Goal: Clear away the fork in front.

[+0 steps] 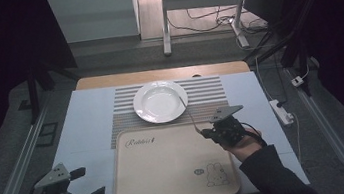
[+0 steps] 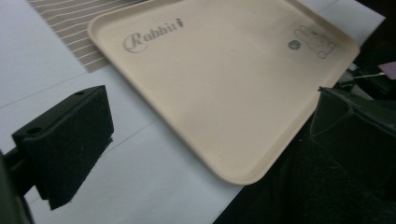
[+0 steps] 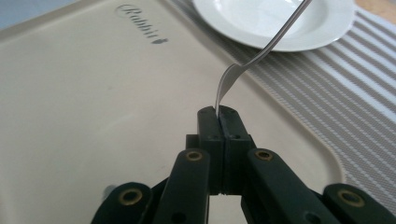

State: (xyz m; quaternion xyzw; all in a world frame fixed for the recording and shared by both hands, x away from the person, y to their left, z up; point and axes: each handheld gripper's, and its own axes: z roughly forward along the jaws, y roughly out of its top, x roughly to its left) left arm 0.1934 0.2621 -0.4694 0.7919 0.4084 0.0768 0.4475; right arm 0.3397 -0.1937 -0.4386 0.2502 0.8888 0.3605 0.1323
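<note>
Right gripper view shows the right gripper (image 3: 218, 114) pinching a metal utensil (image 3: 261, 51) by its handle end, angled toward the white plate (image 3: 299, 28) beyond the tray's (image 3: 93, 107) far edge, probably to rest it there, while the left gripper (image 1: 83, 183) idles spread at the table's (image 1: 84, 134) near-left corner.

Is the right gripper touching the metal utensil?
Touching. In the right gripper view, the right gripper has its jaws closed on one end of the metal utensil, which rises toward the white plate.

We see a white plate (image 1: 160, 101) on a mat (image 1: 205, 95) with grey and white stripes. The tray (image 1: 169, 165) is light tan, with a grey word and a little rabbit drawing (image 1: 216, 174) on it. The table cover (image 1: 86, 133) is pale blue-white. The two grippers (image 1: 84, 183) (image 1: 204, 132) are black, and the thin metal piece (image 3: 261, 51) is shiny silver.
</note>
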